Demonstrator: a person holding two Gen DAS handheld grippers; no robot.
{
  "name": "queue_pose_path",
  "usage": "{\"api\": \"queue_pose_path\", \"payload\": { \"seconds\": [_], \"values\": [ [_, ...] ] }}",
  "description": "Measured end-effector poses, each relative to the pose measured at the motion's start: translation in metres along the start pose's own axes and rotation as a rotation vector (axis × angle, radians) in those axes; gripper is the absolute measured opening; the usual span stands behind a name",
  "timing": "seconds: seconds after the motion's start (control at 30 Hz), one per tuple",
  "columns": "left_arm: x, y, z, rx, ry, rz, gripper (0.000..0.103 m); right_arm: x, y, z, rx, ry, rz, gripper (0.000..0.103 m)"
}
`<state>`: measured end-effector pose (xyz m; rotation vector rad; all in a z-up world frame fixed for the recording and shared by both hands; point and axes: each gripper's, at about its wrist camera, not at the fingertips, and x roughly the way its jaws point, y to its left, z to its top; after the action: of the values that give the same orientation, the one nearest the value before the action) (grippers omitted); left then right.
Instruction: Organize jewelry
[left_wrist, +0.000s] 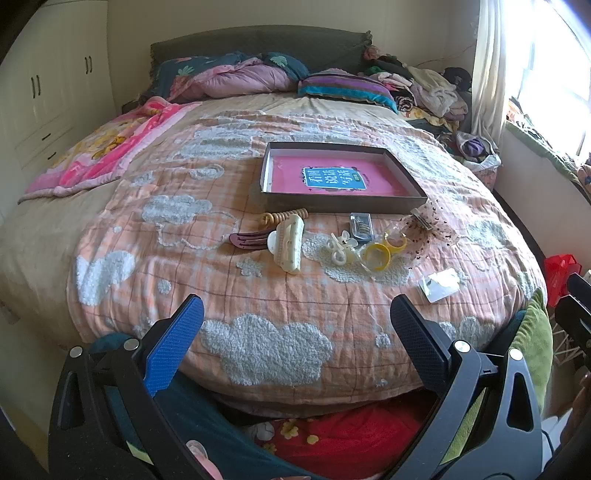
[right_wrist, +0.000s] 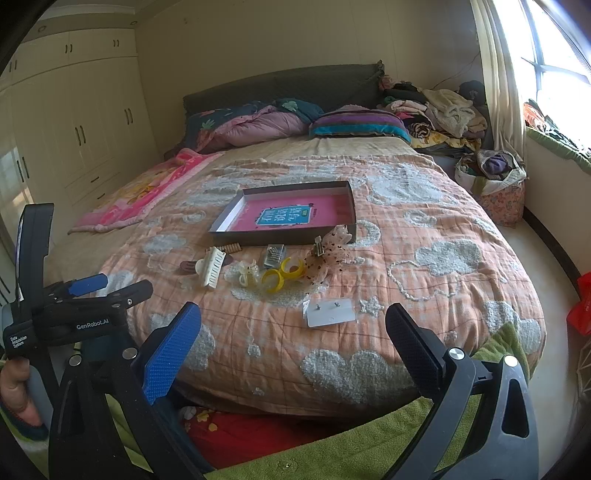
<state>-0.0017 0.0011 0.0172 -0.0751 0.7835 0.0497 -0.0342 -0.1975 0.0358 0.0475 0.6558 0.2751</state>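
Observation:
A shallow dark box with a pink floor lies on the peach cloud quilt. In front of it lie hair and jewelry pieces: a cream claw clip, a maroon comb clip, a beige spiral hair tie, a white flower clip, yellow bangles, a silver clip card, a dotted tulle bow clip and a white earring card. My left gripper and right gripper hover open at the bed's near edge, both empty.
Pillows and a folded duvet sit at the headboard, with piled clothes at the far right. A pink blanket lies on the left of the bed. Wardrobes line the left wall, and a fabric basket and red bag stand right.

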Motion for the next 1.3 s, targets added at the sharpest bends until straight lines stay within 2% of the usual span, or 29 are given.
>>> {"api": "queue_pose_path", "payload": {
  "seconds": [0.67,0.97,1.3],
  "values": [
    [0.000,0.000,0.001,-0.002,-0.004,0.005,0.095,-0.002,0.001,0.004,0.004,-0.014,0.002,0.099],
    [0.007,0.013,0.009,-0.022,-0.008,0.021,0.095,0.003,-0.006,0.013,-0.001,-0.022,0.001,0.099],
    [0.021,0.034,0.017,-0.053,0.012,0.063,0.095,0.029,-0.015,0.035,-0.011,-0.010,0.023,0.099]
  ]
}}
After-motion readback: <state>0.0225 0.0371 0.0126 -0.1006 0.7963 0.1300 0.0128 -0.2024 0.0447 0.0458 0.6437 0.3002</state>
